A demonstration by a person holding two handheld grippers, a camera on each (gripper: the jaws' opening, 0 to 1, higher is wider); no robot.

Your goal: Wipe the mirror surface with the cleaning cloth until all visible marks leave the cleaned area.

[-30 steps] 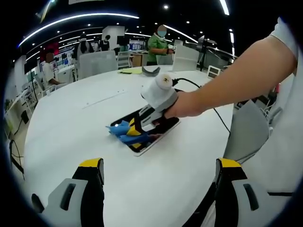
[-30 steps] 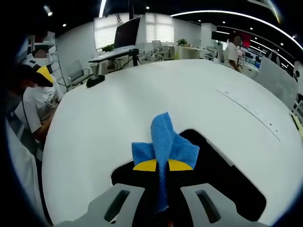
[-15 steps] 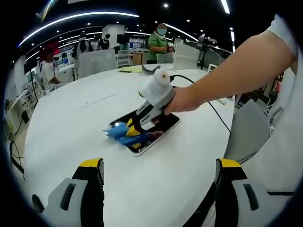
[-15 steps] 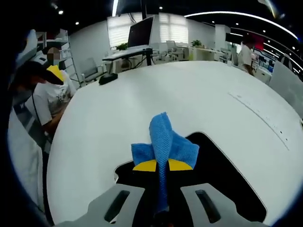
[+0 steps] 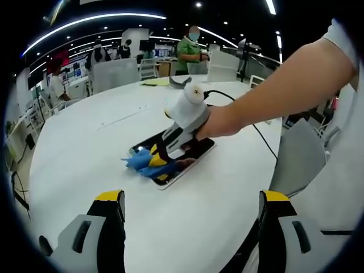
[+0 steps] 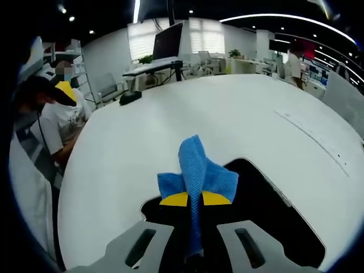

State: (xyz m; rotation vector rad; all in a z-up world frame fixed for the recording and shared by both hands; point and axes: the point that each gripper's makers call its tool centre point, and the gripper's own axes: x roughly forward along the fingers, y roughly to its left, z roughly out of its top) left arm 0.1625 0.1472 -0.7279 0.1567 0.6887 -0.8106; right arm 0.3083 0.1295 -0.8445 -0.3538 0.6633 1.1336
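Note:
A dark rectangular mirror (image 5: pixel 187 154) lies flat on the white round table (image 5: pixel 85 142). My right gripper (image 5: pixel 161 161), held by a hand, is shut on a blue cleaning cloth (image 5: pixel 139 163) and presses it on the mirror's near-left end. In the right gripper view the blue cloth (image 6: pixel 196 173) sticks up from between the yellow-tipped jaws of my right gripper (image 6: pixel 195 199), over the mirror (image 6: pixel 267 210). My left gripper (image 5: pixel 190 205) hangs open over the table's near edge, well short of the mirror, with nothing between its jaws.
A person's forearm (image 5: pixel 284 91) reaches in from the right, and a black cable (image 5: pixel 259 133) trails behind the right gripper. A black object (image 6: pixel 131 98) lies at the table's far edge. Desks, a monitor (image 6: pixel 169 41) and several people stand around the table.
The right gripper has slid the blue cloth along the mirror toward its near-left end. The left gripper has stayed still and open.

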